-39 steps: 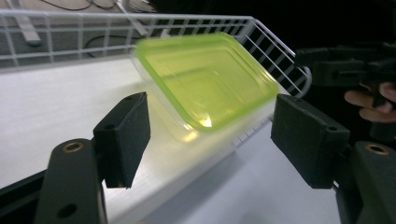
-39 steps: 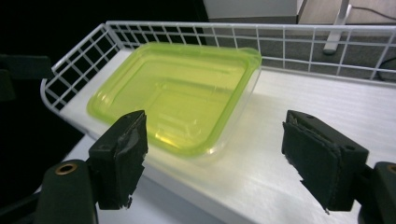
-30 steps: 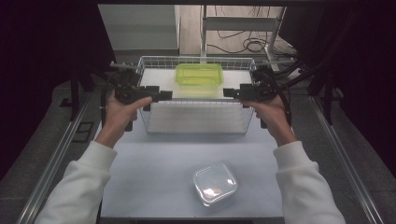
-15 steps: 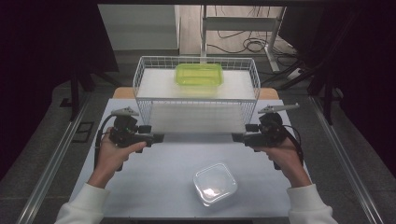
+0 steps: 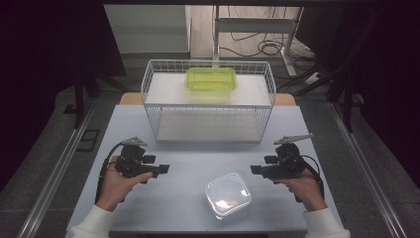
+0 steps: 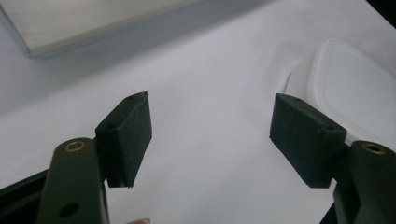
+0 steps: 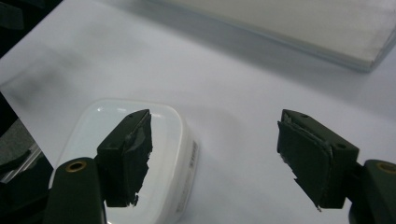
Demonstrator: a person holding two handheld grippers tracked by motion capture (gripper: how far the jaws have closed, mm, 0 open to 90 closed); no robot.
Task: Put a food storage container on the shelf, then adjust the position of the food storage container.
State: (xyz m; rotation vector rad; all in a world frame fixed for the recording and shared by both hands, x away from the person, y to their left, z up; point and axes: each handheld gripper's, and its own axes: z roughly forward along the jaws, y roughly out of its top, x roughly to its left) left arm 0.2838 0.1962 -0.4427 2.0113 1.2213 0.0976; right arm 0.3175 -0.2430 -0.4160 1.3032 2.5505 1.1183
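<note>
The room around me is dark, with cables on the floor beyond, and the pale worktop (image 5: 188,198) is the one bright patch in it. At its far side stands a white wire basket (image 5: 208,106) with a green container (image 5: 211,78) resting in the back of it. My business looks to be with the clear lidded box (image 5: 228,194) sitting near the front edge, between my two hands and a little closer to the right one. My left claw (image 5: 164,168) hangs above the worktop to the left of the box, jaws spread wide with nothing between them; in the left gripper view the box (image 6: 355,93) lies off beyond the right-hand jaw. My right claw (image 5: 255,169) hovers just beside the box's upper right corner, equally spread and empty, and in the right gripper view the box (image 7: 135,158) sits partly behind the left-hand jaw. I judge the step in hand to be closing in for a grasp. To do it well I would bring each claw low and level, square to opposite sides of the box, and bite on the rim below the lid rather than the smooth top, since thin clear plastic is likely to flex and slip. Squeezing gently and evenly from both sides should keep it from skating across the worktop.
</note>
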